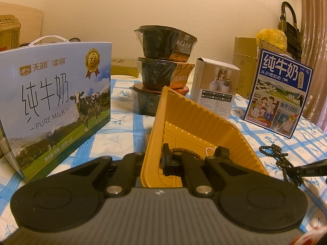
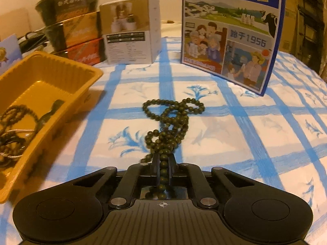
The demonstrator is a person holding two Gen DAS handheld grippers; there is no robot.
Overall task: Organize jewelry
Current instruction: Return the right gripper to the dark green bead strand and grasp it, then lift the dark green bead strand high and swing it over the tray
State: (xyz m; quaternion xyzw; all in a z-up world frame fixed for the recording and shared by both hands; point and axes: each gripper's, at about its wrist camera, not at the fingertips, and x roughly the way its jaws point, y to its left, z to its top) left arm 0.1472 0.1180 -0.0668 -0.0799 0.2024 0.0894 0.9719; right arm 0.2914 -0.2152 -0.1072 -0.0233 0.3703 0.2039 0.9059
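On blue-checked cloth: right hand-held gripper (image 2: 162,170) clamped on dark green bead strand (image 2: 173,120); left hand-held gripper (image 1: 167,162) pinching ribbed yellow plastic tray (image 1: 204,120) rim. Best lifted slowly, trailing loops cleared before tray.

Open checked cloth on the surface (image 2: 255,138): clear between yellow tray (image 2: 61,75) and blue milk carton (image 2: 233,32). Far edge blocked by white box (image 2: 130,30) and stacked black bowls (image 2: 71,22). Left flank blocked by large milk case (image 1: 55,102). Dark bead strand (image 2: 169,122) lies mid-gap.
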